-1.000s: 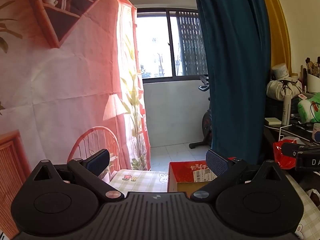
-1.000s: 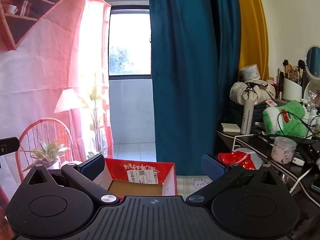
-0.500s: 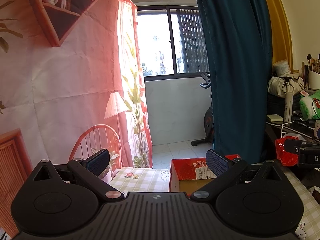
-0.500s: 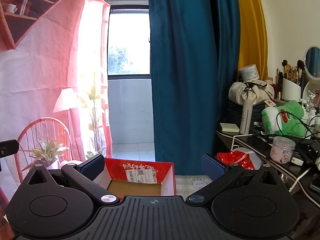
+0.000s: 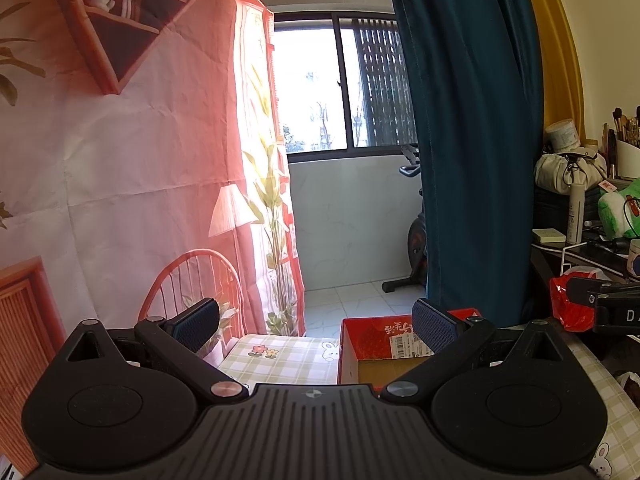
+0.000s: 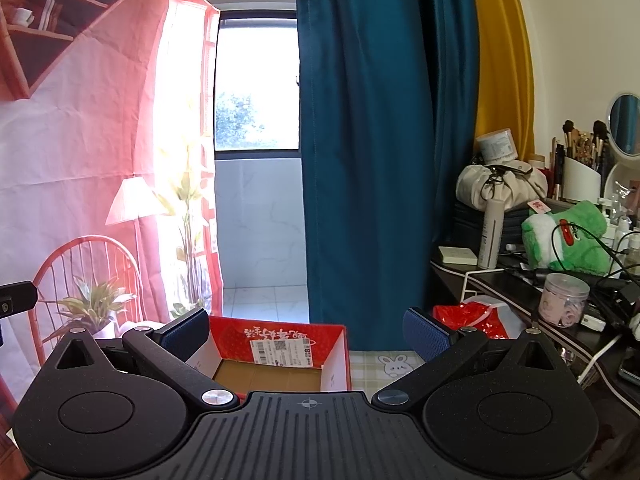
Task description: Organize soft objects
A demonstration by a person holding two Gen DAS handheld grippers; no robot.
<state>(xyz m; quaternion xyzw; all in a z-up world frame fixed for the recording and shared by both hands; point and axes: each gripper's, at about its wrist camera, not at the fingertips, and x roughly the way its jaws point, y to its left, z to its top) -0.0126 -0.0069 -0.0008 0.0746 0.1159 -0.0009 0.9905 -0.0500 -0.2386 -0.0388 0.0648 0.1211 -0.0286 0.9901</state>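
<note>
The gripper body hides the near end of the red box [image 6: 280, 350], so most of its floor goes unseen. The shipping label [image 6: 282, 352] is too small to read. A green plush toy [image 5: 624, 212], possibly a frog, is cut off by the frame edge.

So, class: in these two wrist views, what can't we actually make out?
- Red box floor: near part hidden by the right gripper body, right wrist view.
- Box's shipping label: print too small to read.
- Green plush toy: cut off by the frame edge, left wrist view.
- Left gripper: open, holding nothing.
</note>
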